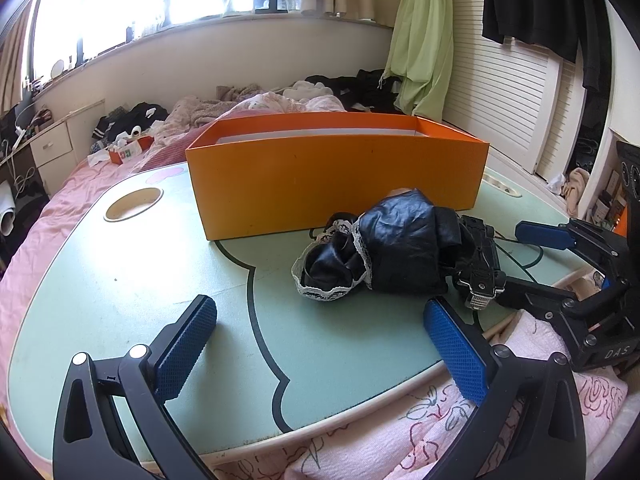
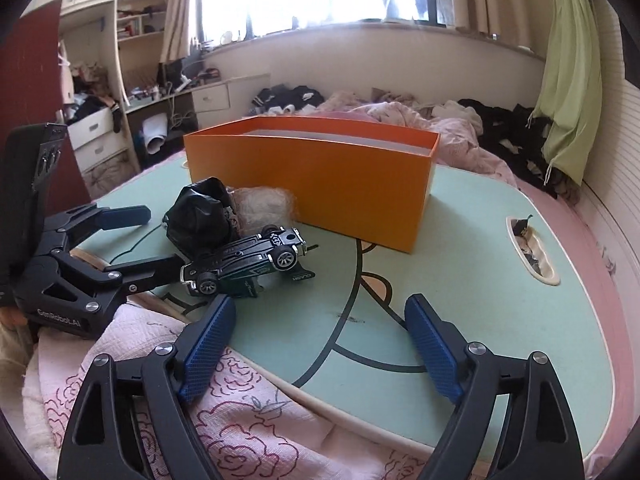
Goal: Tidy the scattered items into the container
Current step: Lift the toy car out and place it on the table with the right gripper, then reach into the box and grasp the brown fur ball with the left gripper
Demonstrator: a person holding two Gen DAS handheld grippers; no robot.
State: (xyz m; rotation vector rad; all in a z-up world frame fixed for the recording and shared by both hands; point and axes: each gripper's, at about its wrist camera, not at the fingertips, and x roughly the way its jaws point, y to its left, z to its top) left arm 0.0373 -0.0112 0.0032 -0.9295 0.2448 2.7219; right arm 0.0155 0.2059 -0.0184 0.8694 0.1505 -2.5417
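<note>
An open orange box [image 1: 336, 176] stands on the pale green lap table [image 1: 120, 300]; it also shows in the right wrist view [image 2: 320, 176]. In front of it lie a black satin cloth with white lace trim [image 1: 380, 252], a whitish mesh bundle [image 2: 262, 208] and an upturned black toy car [image 2: 252, 260], also seen in the left wrist view [image 1: 480, 264]. My left gripper [image 1: 320, 344] is open and empty, just short of the cloth; it also appears in the right wrist view [image 2: 140, 240]. My right gripper [image 2: 320, 344] is open and empty, right of the car.
The table rests on a pink bed with a floral blanket [image 2: 160, 400] at its near edge. It has a round cup hole [image 1: 134, 204] and a slot holding scraps [image 2: 530, 248]. Clothes, a desk with drawers [image 2: 96, 136] and a green garment [image 1: 424, 40] lie beyond.
</note>
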